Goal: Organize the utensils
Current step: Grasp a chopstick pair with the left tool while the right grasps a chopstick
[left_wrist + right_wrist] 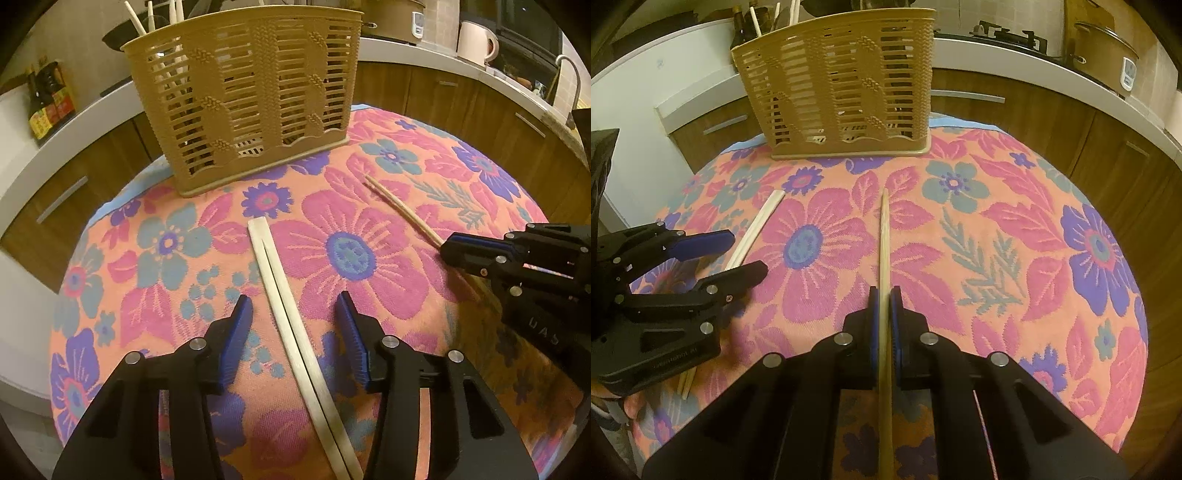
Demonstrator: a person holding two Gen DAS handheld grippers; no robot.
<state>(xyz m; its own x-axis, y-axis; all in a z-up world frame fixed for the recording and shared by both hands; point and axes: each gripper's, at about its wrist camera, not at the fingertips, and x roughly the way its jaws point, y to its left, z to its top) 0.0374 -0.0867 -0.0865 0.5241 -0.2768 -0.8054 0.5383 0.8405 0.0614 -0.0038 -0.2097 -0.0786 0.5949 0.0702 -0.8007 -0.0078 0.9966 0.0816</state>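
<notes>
A round table with a flowery cloth holds a tan slotted basket at its far edge. A few pale sticks already stand inside it.

The right gripper has its jaws squeezed tight on one brown chopstick. The stick runs straight away from the jaws, with its tip pointing at the basket. In the left wrist view, this same stick lies slanted on the right side of the table, and its near end goes into the black fingers there.

The left gripper has its jaws about half open. A pair of white chopsticks lies on the cloth right between the blue pads, but the pads do not touch the pair. The pair is long and thin. It runs from near the camera out toward the basket, leaning a bit to the left at the far end. So the pair lines up almost the same way as the fingers point.

The left gripper is the closer one to the white pair. I think its next job is to close on the pair across its thin side, then lift it to the basket.
</notes>
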